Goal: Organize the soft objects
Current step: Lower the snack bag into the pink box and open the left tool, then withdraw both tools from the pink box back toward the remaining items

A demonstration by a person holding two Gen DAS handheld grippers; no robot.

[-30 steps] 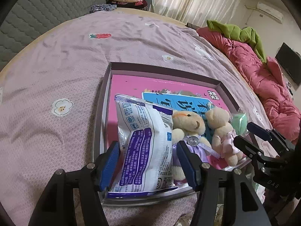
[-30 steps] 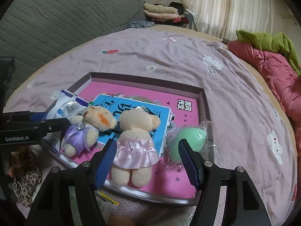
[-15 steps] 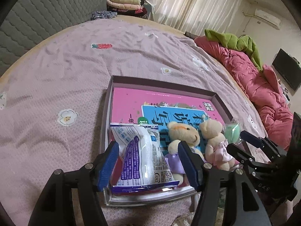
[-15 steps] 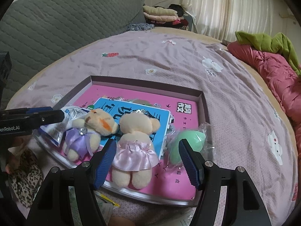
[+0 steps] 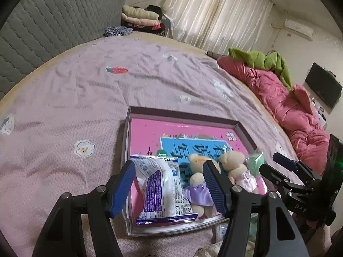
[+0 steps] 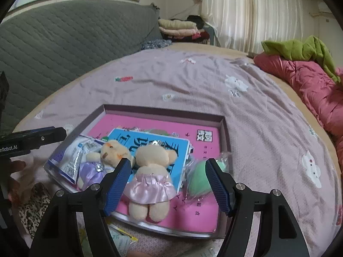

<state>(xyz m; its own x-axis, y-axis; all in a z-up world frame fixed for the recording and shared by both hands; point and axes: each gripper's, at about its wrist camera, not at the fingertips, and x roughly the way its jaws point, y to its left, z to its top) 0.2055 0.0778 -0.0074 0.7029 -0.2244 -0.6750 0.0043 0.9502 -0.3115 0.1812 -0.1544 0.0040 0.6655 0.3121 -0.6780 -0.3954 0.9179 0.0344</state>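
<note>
Four soft things: all lie in the near half of the tray (image 5: pixel 244 129), which sits on the bed (image 5: pixel 64 111).
Snack bag (image 5: pixel 161 189): at the tray's near left corner, flat on its back; crinkly film, light and air-puffed, likely slippery. Judged best pinched at the crimped bottom seam or across its middle, gently, so it does not burst or squirt out.
Purple-dress bear (image 6: pixel 100 162): just beside the bag, touching it; plush, light, squashy. The body under the dress looks the firmest place to grip.
Pink-dress bear (image 6: pixel 153 171): next to the purple one, lying face down; satin skirt probably slides, so the torso above it seems the safer hold.
Green sponge (image 6: pixel 198 181): in a clear wrapper at the tray's right side, beside the pink bear; very compressible, and the wrapper may slip.
Left tongs (image 5: pixel 169 185): apart, holding nothing, poised above the bag with a finger on each side.
Right tongs (image 6: pixel 168 185): apart, holding nothing, hovering over the pink bear and sponge.
</note>
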